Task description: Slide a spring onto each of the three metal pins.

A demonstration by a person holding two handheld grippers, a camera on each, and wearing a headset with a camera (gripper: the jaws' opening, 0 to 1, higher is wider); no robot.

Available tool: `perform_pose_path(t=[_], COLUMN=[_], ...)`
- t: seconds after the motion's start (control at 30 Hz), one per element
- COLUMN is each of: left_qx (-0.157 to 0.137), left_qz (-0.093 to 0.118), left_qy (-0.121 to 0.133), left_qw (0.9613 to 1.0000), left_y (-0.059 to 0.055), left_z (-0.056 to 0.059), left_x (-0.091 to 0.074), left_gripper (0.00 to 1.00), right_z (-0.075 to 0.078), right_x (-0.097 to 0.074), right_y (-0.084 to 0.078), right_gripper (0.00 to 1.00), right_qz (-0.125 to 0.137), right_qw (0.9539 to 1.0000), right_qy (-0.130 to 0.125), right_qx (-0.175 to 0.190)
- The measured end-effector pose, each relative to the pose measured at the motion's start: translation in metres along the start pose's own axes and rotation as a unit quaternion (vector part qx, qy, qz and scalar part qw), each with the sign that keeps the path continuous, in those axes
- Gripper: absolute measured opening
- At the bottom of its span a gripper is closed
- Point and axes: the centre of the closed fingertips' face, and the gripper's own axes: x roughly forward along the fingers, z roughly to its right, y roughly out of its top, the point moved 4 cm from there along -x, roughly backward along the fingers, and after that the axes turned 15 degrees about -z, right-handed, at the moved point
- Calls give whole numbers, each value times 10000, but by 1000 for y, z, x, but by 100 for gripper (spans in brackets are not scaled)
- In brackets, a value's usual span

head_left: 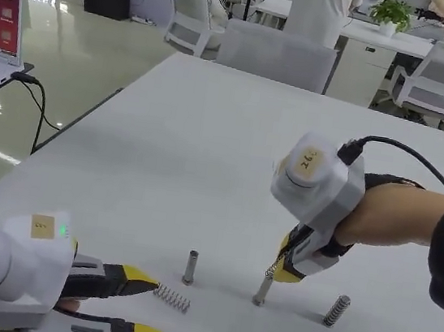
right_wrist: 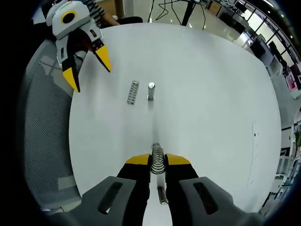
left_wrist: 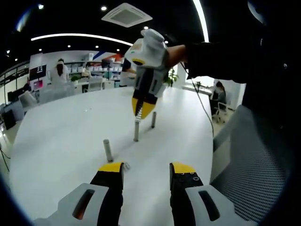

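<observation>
Over middle pin [head_left: 261, 291], right gripper [head_left: 281, 266] clamps spring [right_wrist: 157, 158].

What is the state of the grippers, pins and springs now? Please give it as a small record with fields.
left gripper: open, tips near loose spring
right gripper: shut on held spring
held spring: at the top of middle pin
bare pin: upright, nothing on it
loose spring: lying on table beside bare pin
standing spring: right of middle pin, apparently already on the third pin
</observation>
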Motion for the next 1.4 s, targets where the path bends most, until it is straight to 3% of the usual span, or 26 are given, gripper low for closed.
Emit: perform_pose_path(t=[1.4], left_qx=[-23], left_qz=[-13], left_qy=[20], left_qw=[10000], left_y=[-1], left_z=[-2], left_x=[1], left_gripper=[32], right_z=[-2], right_x=[42], right_y=[7], right_gripper=[8], right_qz=[-386], right_qw=[9992], right_qy=[53], right_qx=[-21])
